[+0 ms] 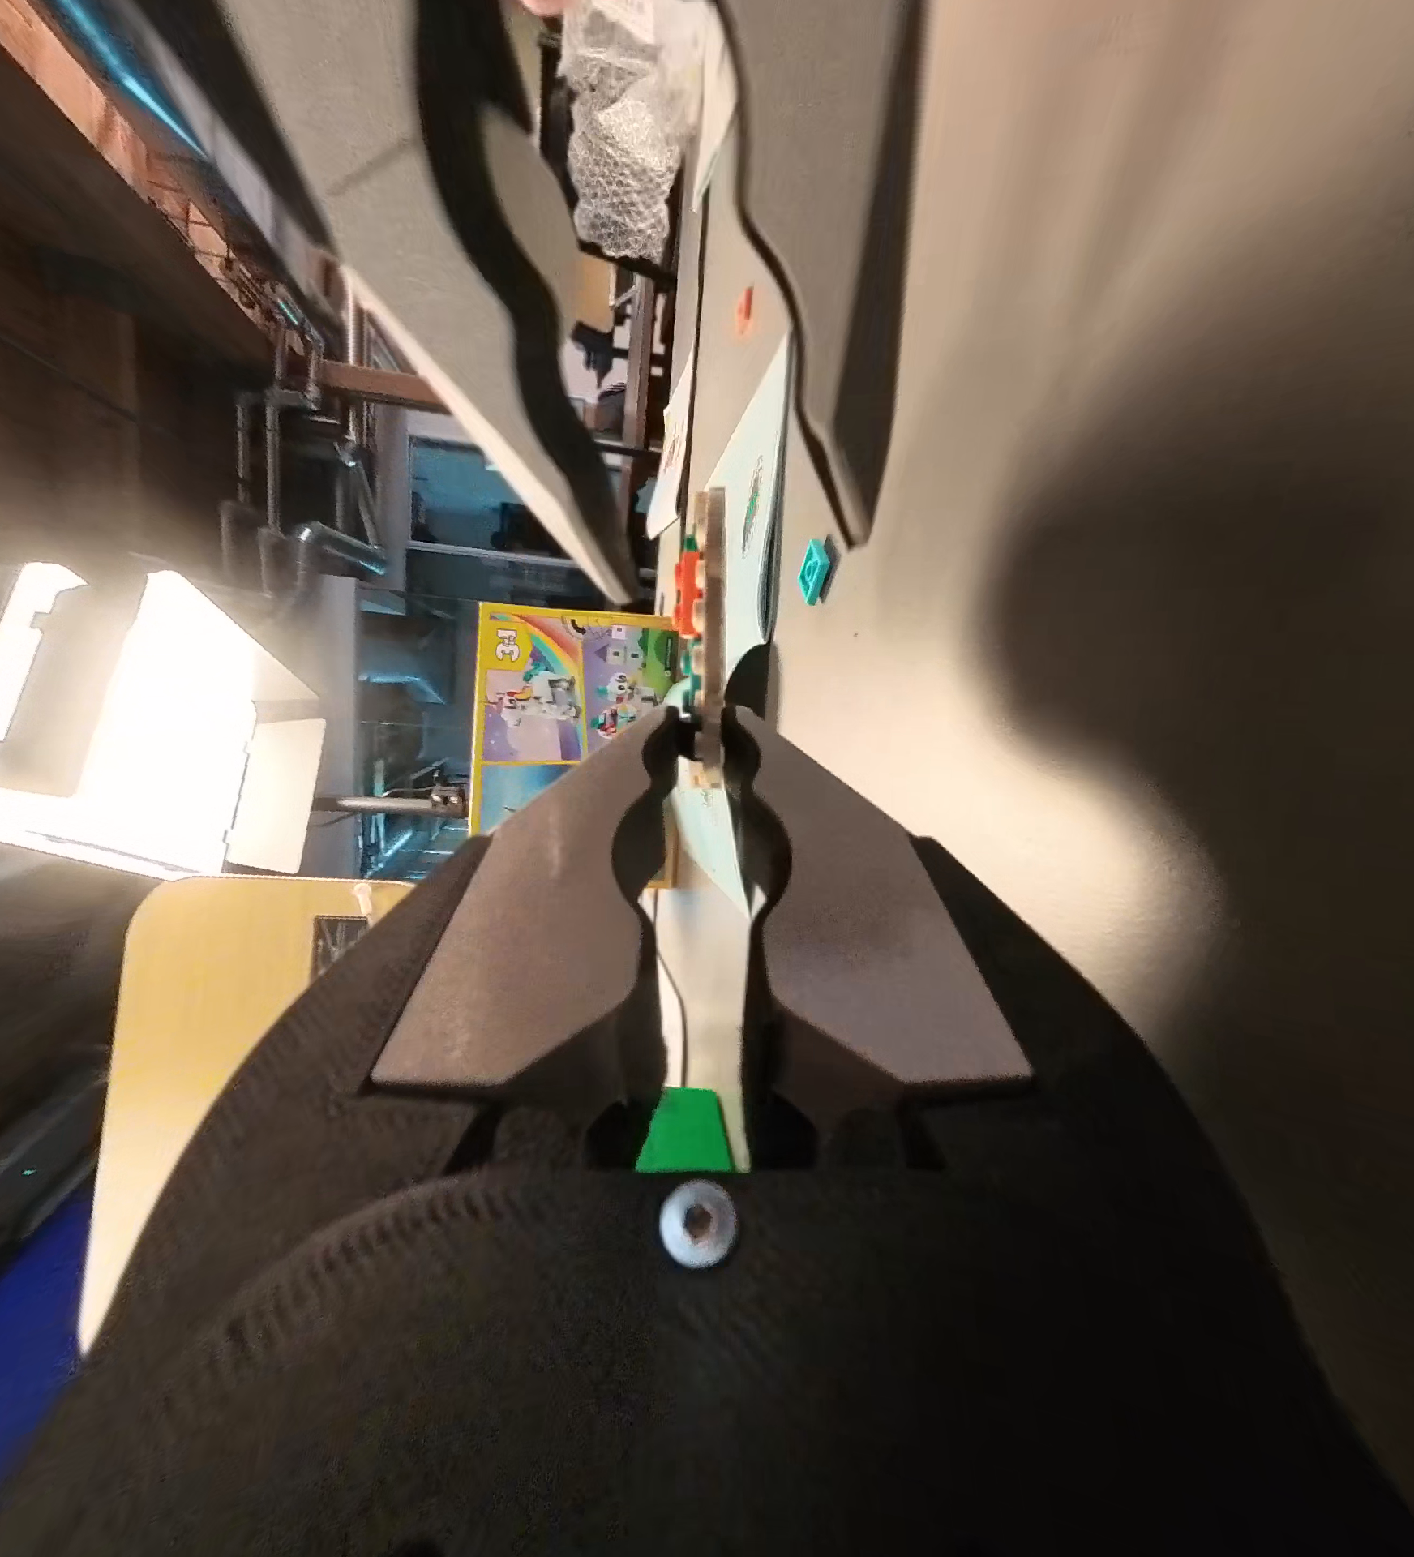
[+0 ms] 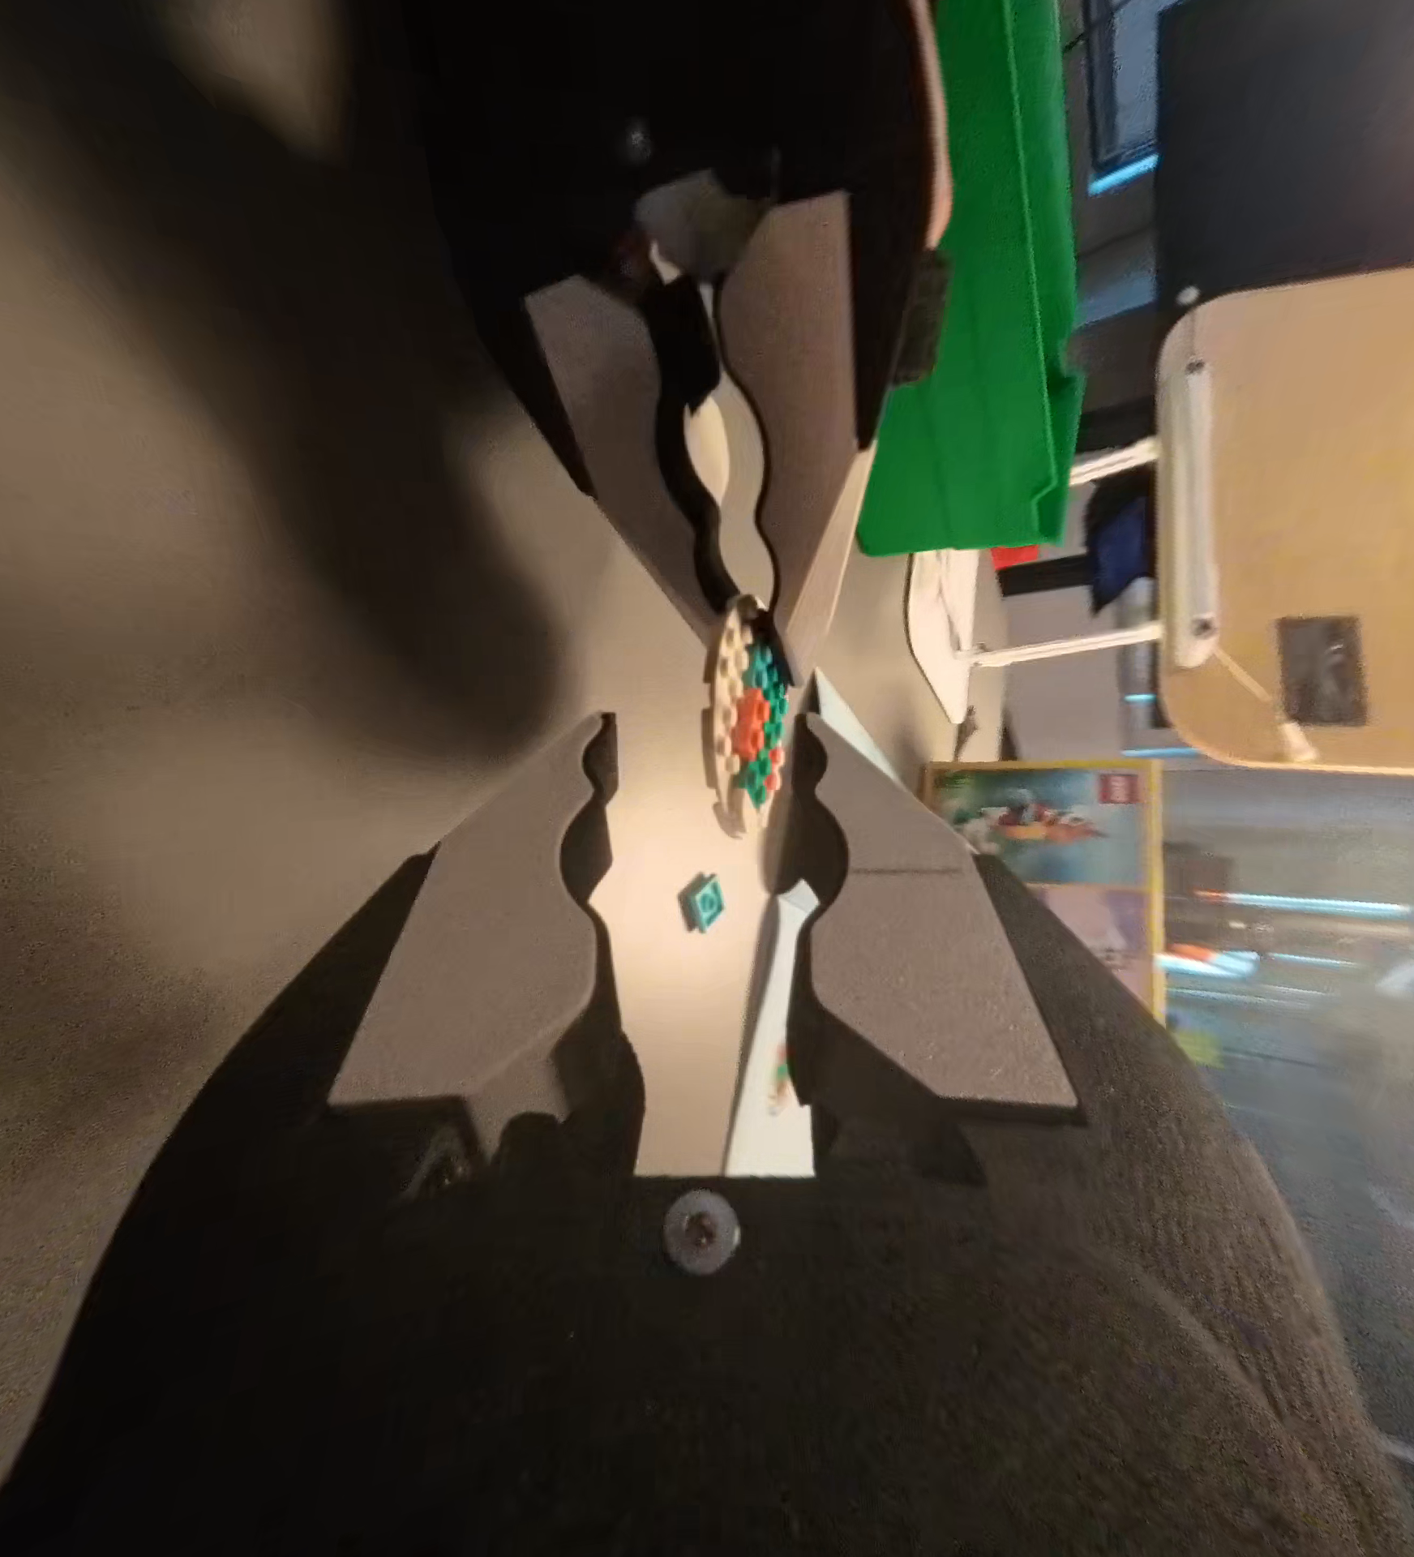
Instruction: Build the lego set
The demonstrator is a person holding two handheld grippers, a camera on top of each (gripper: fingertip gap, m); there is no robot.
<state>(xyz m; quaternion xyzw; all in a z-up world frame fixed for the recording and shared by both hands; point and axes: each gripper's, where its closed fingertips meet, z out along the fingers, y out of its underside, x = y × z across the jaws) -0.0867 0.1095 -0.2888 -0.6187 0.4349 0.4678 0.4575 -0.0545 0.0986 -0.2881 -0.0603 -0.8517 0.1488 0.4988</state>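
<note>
A round tan lego plate [image 1: 714, 548] carries teal and orange bricks and is held up on edge above the table. My left gripper [image 1: 708, 731] is shut on its rim. In the right wrist view the plate [image 2: 729, 724] sits between the open fingers of my right gripper [image 2: 708, 724], nearer the right finger, with the left gripper [image 2: 750, 602] clamping its far edge. The right gripper [image 1: 741, 560] also shows open in the left wrist view, straddling the plate. A loose teal tile [image 2: 704, 903] lies on the table; it also shows in the left wrist view [image 1: 815, 573].
An instruction booklet [image 1: 758, 505] lies under the plate. A small orange piece [image 1: 744, 305] sits farther off on the table. A lego box [image 1: 560, 716] stands at the table's edge, also in the right wrist view [image 2: 1040, 834]. A green board [image 2: 982, 295] and bubble wrap [image 1: 619, 152] lie beyond. My two grippers' fingertips are within a few centimetres of each other. The loose teal tile [image 2: 704, 903] sits 9 cm or so from the ends of my left fingers.
</note>
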